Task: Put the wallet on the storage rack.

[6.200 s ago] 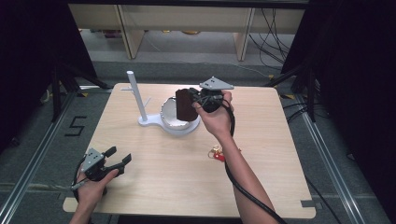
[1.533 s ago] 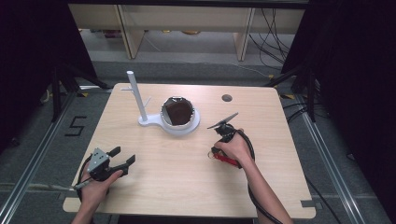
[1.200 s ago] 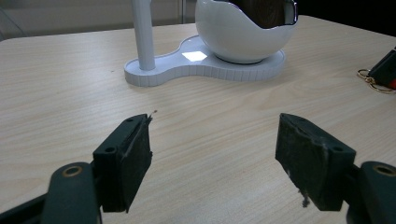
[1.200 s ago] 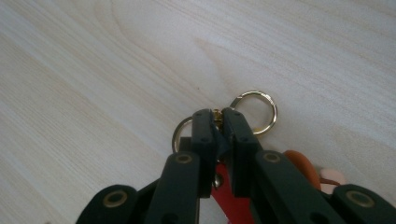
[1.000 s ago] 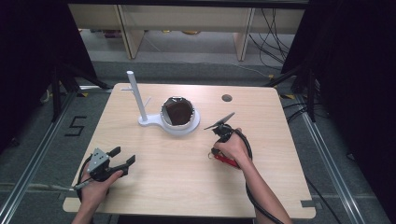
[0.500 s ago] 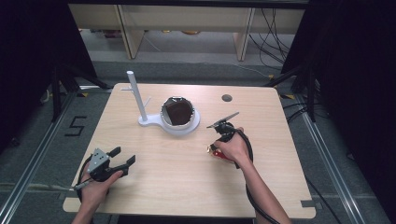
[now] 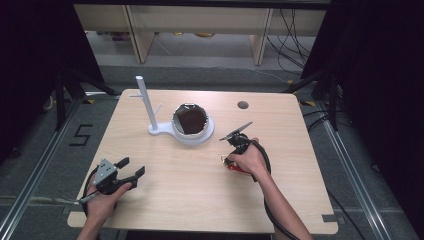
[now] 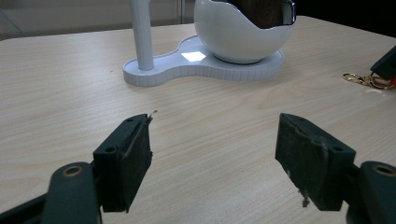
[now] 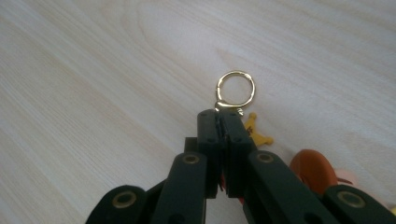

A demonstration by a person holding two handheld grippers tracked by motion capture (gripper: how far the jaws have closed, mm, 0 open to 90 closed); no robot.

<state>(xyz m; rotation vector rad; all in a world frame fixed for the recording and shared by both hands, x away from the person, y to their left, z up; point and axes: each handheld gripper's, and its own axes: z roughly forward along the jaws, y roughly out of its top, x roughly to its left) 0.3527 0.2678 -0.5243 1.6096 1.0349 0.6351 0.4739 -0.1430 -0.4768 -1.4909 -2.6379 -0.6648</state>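
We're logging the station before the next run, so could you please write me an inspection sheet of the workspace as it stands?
Surface: light wood table with a round grommet hole near the far edge.
Job's things: white stand with an upright post and a bowl holding something dark; keychain with a gold ring, yellow and orange charms.
Clutter: nothing seen.
Grippers: left gripper open, jaws wide apart above bare wood; right gripper shut on the keychain just below its ring.
Cables: black cable trails along the right forearm.
Surroundings: grey floor, shelving behind the table, dark curtains, loose cables on the floor.
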